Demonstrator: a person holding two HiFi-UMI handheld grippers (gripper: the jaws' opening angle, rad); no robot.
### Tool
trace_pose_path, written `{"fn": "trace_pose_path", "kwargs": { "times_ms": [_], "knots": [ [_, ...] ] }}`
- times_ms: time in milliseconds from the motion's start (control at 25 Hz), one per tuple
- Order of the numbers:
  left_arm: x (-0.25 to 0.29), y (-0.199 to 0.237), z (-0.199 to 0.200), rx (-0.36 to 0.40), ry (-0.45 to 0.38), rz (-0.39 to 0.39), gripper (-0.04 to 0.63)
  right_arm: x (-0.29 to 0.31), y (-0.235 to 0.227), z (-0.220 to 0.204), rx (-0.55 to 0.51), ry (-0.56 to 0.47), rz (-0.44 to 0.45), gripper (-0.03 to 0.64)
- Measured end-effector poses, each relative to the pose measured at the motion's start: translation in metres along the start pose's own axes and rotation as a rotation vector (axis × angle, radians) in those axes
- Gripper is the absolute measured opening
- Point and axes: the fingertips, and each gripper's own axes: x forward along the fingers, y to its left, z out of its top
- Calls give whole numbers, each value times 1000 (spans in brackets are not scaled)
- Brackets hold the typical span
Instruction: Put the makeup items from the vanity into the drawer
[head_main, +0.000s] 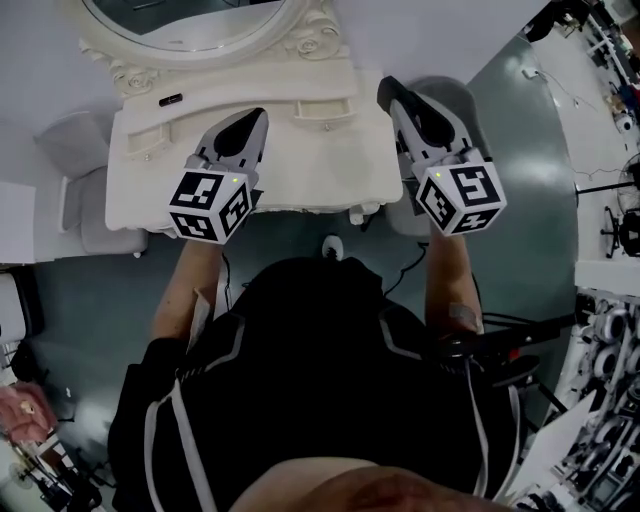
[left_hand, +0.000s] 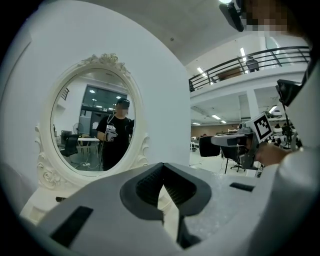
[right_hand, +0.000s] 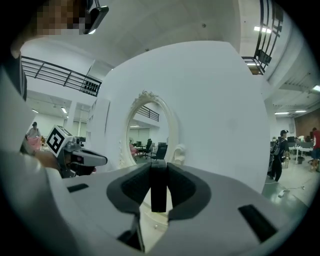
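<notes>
The white vanity (head_main: 300, 160) stands under an oval mirror (head_main: 190, 20). A small dark item (head_main: 170, 99) lies on its back left, also glimpsed in the left gripper view as a dark item (left_hand: 60, 199) near the mirror's base. My left gripper (head_main: 252, 120) hovers over the vanity's middle; its jaws meet at the tips with nothing between them (left_hand: 162, 172). My right gripper (head_main: 390, 90) hangs over the vanity's right end, shut (right_hand: 158, 167) on a slim black makeup stick (right_hand: 158, 192) that stands upright between the pads.
Small shelf drawers (head_main: 322, 108) sit along the vanity's back. A grey stool (head_main: 85, 190) stands at the left of the vanity. A white wall rises behind the mirror (left_hand: 95, 120). A lab bench with equipment (head_main: 610, 330) runs along the right.
</notes>
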Motion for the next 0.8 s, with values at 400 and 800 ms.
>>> {"fn": "trace_pose_path", "kwargs": {
  "times_ms": [400,800],
  "knots": [
    [56,6,-8,-11,42,76,3,63,-32,-19,-78,75,172,95],
    [79,67,-38,-49,74,95,3,150,-19,-80,-135,251,297,95]
  ]
}}
